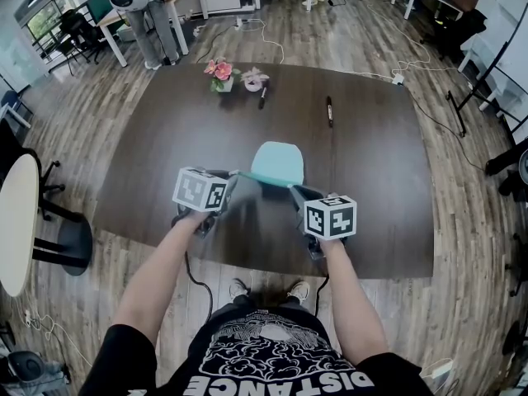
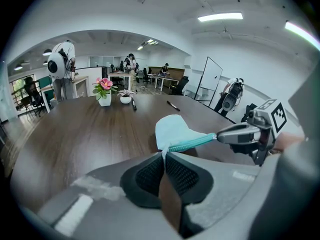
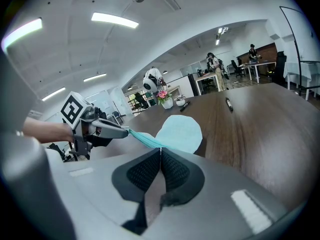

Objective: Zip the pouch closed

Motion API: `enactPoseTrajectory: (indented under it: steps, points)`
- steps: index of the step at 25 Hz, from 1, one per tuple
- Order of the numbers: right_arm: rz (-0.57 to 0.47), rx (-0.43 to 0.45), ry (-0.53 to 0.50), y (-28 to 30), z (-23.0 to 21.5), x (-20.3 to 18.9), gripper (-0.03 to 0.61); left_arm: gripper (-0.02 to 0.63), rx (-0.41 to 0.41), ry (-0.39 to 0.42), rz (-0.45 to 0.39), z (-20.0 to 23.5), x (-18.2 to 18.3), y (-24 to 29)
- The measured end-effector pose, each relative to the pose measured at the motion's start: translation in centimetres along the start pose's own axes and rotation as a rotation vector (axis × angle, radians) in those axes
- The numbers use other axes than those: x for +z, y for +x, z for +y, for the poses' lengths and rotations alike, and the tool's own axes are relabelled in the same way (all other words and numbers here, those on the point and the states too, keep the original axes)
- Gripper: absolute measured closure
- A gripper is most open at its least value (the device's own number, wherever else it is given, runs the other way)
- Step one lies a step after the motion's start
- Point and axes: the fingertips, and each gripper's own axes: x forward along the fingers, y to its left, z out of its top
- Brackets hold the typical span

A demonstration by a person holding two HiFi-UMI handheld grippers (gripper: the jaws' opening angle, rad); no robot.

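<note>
Head view.
- Item 1: my left claw (image 1: pixel 236 175), closed on the left end of the pouch (image 1: pixel 278 162).
- Item 2: my right claw (image 1: pixel 292 189), closed on the pouch's right end.
- Item 3: the pouch, pale turquoise, was held between the two claws over the near middle of the dark table (image 1: pixel 157 147). Its zip edge (image 1: pixel 264 180) was stretched taut from one claw tip to the other, and its body reached away from me.
- Item 4: a flower pot (image 1: pixel 220 74) and a pen (image 1: pixel 329 110) lay well apart from the pouch, at the far side.

Left gripper view.
- My left claw (image 2: pixel 164 156) had its jaws pressed together on a thin corner of the pouch (image 2: pixel 172 130).
- The zip edge (image 2: pixel 192 143) ran right to the tip of my right claw (image 2: pixel 220 136).
- I could not tell whether the pouch's body rested on the table (image 2: pixel 75 134).

Right gripper view.
- My right claw (image 3: pixel 160 151) had its jaws together on the pouch's near end.
- The pouch (image 3: pixel 182 133) lay just beyond the jaws.
- The zip edge (image 3: pixel 145 140) led left to my left claw (image 3: pixel 125 130).
</note>
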Motion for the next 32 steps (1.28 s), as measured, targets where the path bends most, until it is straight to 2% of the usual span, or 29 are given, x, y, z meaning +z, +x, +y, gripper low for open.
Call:
enactPoseTrajectory:
  steps: [22,32]
  points:
    - [0.001,-0.014,0.024,-0.4,-1.0,-0.3,0.571,0.594,0.007,-0.020,0.002,0.4,-0.3,0.1]
    - [0.034,-0.074,0.045,-0.1,-2.3,-1.8,0.571,0.591,-0.020,-0.022,0.016,-0.5,-1.9,1.1]
